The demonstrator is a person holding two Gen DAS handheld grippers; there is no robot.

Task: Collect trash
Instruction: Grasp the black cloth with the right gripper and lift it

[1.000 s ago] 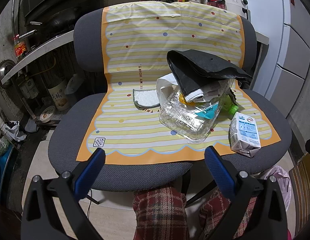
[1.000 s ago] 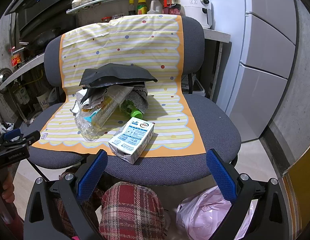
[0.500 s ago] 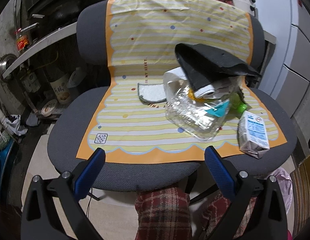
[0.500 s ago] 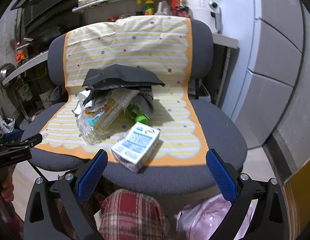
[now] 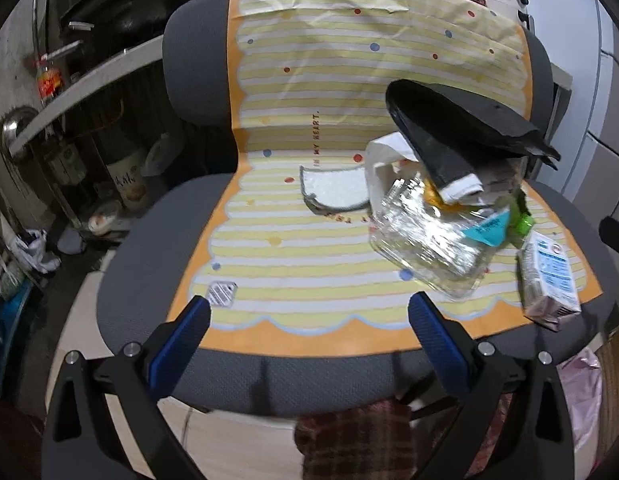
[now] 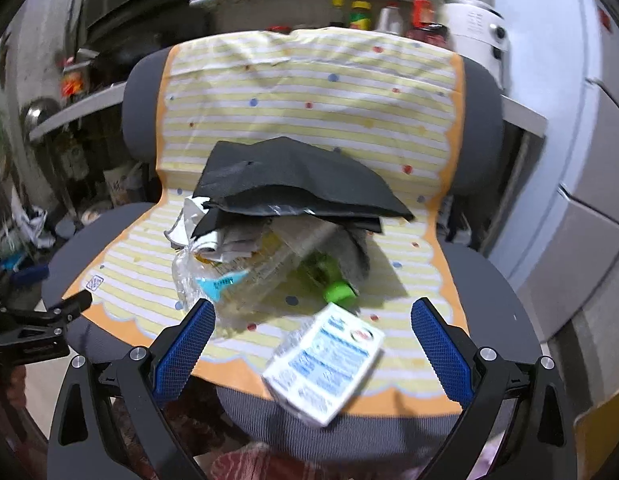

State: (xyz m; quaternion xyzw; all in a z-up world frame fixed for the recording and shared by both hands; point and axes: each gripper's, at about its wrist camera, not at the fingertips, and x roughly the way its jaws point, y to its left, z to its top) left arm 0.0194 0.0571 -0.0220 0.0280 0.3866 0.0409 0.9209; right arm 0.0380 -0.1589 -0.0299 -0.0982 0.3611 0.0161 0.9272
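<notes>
The right gripper [image 6: 311, 344], jaws spread wide and holding nothing, hangs just in front of the chair seat [image 6: 505, 320], with the milk carton [image 6: 323, 364] lying between its two blue fingers [image 6: 439, 350]. The carton rests on its side at the front edge of the striped mat [image 6: 309, 92], partly overhanging onto the grey seat; this placement makes it the nearest and most isolated piece of trash, and probably the first to be taken. Behind the carton on the mat lies the main heap: a crushed clear plastic bottle [image 6: 237, 276] with a green cap [image 6: 336, 291], crumpled paper [image 6: 229, 240] and a black bag [image 6: 293, 180] draped over the top. The mat covers both seat and backrest, presumably to keep the trash off the upholstery. The left gripper [image 5: 309, 320], likewise wide open and empty, is held off the front edge of the seat, to the left of the heap. In its view a white pad [image 5: 335, 194] lies flat on the mat, left of the bottle and apart from the carton. A pink bag [image 5: 581, 388], below the seat's right front corner, is a likely receptacle, though this cannot be confirmed.
</notes>
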